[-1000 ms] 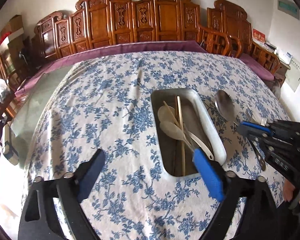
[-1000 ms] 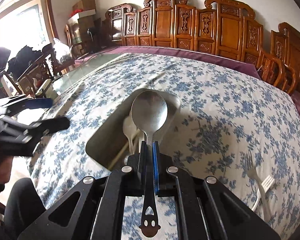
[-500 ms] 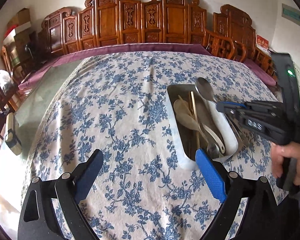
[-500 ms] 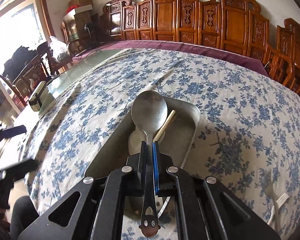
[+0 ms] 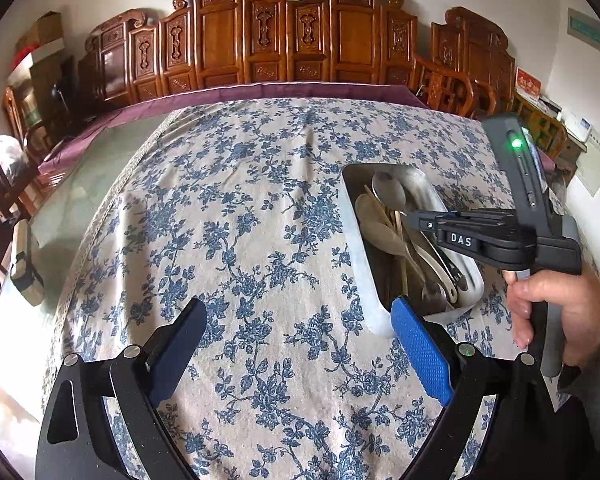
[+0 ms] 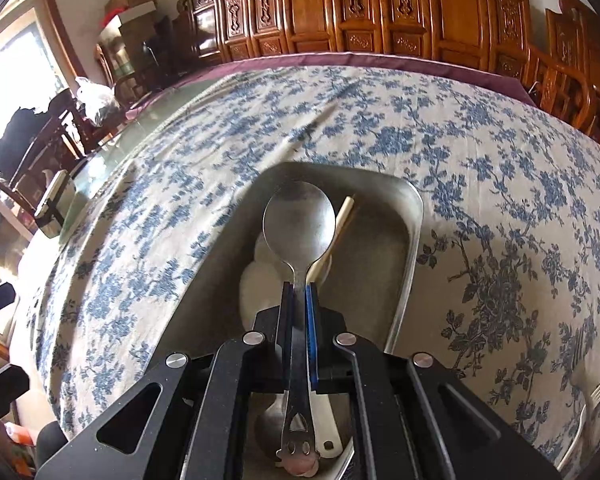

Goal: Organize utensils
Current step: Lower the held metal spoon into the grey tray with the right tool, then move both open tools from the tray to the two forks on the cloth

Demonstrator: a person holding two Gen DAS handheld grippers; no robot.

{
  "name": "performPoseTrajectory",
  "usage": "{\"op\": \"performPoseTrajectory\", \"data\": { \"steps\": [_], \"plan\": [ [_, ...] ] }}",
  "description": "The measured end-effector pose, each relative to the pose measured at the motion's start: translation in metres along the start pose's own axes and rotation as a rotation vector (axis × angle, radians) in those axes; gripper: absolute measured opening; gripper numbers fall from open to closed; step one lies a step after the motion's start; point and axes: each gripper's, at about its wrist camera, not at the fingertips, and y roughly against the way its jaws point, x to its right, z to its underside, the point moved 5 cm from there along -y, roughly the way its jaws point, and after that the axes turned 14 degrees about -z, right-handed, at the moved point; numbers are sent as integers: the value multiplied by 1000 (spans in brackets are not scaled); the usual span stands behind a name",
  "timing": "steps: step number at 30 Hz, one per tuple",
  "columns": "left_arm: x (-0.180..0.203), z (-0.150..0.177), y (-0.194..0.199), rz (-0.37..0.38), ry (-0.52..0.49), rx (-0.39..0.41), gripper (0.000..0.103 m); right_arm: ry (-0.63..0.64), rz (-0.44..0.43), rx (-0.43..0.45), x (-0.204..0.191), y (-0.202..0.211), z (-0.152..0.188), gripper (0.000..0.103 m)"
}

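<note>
Right wrist view: right gripper (image 6: pixel 300 300) clamps the steel round-bowled spoon (image 6: pixel 299 216) over the rectangular metal tray (image 6: pixel 414 216); lower toward twelve o'clock before releasing; left gripper (image 5: pixel 296 344) gapes empty.

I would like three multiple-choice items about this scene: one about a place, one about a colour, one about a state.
1. Where is the bowl of the metal spoon?
A. over the metal tray
B. beside the fork
C. on the glass tabletop

2. What colour is the tablecloth pattern?
A. red
B. blue
C. green

3. How is the left gripper?
A. shut on a chopstick
B. shut on nothing
C. open

Key: 1 A, the spoon's bowl hangs above the tray's inside; 2 B, blue flowers on a pale cloth; 3 C, its fingers stand wide apart with only cloth between, while the right gripper clamps the spoon.
</note>
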Motion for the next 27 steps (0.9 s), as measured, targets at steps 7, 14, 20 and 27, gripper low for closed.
{"op": "performPoseTrajectory", "data": {
  "steps": [7, 14, 20, 27],
  "plan": [
    [7, 0, 4, 3, -18, 8, 90, 27, 5, 14, -2, 13, 3, 9],
    [27, 3, 15, 23, -60, 16, 90, 85, 22, 70, -8, 69, 19, 18],
    [61, 9, 26, 65, -137, 12, 90, 95, 58, 125, 2, 128, 45, 23],
    [114, 20, 47, 129, -234, 24, 95, 79, 124, 152, 32, 189, 80, 34]
  ]
}}
